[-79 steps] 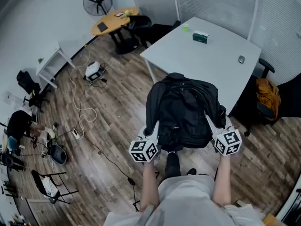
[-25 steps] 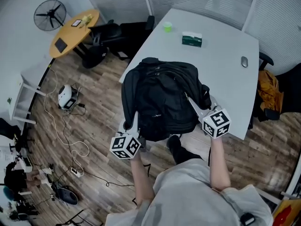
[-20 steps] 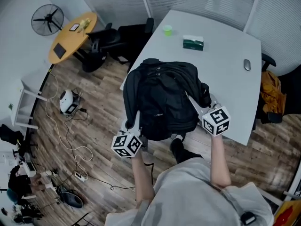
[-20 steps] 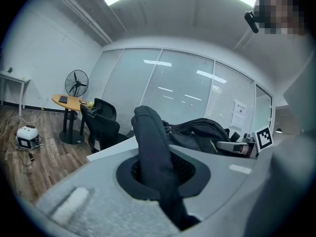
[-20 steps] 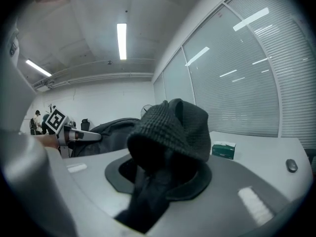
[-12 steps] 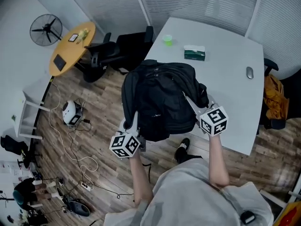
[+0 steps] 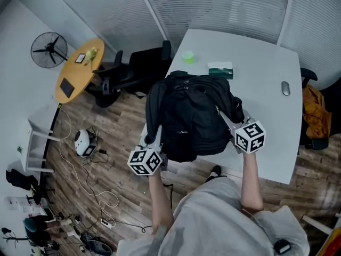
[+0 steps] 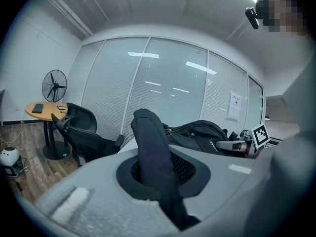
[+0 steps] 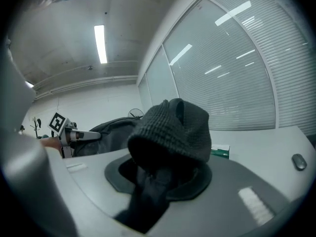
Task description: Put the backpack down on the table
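The black backpack [image 7: 194, 116] hangs between both grippers, over the near left corner of the white table [image 7: 261, 47]. Its lower part reaches past the table's edge; whether it touches the top I cannot tell. My left gripper [image 7: 155, 142] is shut on the backpack's left shoulder strap [image 8: 154, 152], which rises thick and dark out of the jaws. My right gripper [image 7: 227, 117] is shut on the right shoulder strap [image 9: 170, 130], a ribbed padded one. In each gripper view the bag's body [image 8: 200, 134] [image 9: 106, 132] lies beyond the strap, with the other gripper past it.
On the table stand a green cup [image 7: 187, 56], a green box [image 7: 220, 70] and a mouse [image 7: 286, 88]. Black office chairs [image 7: 144, 63] stand left of it, with a round wooden table [image 7: 79, 68] and a fan [image 7: 45, 49] beyond. Cables [image 7: 90, 180] lie on the floor.
The person has walked up to the table. The backpack, earlier over the floor and the table's edge, now hangs further in over the table's corner. Both grippers keep hold of the straps.
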`<move>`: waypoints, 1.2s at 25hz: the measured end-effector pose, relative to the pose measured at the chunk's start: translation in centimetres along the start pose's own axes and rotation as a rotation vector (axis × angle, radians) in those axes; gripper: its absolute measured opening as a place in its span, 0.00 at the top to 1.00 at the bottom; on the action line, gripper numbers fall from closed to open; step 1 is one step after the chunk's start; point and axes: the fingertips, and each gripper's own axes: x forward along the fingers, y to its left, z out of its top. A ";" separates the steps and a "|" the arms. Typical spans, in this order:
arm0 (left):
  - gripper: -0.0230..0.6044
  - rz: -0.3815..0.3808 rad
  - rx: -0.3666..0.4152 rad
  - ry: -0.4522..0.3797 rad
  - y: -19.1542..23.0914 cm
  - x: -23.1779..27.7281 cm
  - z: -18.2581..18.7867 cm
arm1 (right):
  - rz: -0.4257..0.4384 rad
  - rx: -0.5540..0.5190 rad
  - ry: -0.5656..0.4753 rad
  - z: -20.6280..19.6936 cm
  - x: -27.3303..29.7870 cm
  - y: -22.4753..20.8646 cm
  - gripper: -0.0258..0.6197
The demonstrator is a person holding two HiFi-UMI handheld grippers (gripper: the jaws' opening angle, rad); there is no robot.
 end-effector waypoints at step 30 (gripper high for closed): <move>0.90 -0.079 0.082 0.167 5.4 9.0 -3.6 | -0.203 0.013 0.256 -7.5 0.4 -4.7 0.74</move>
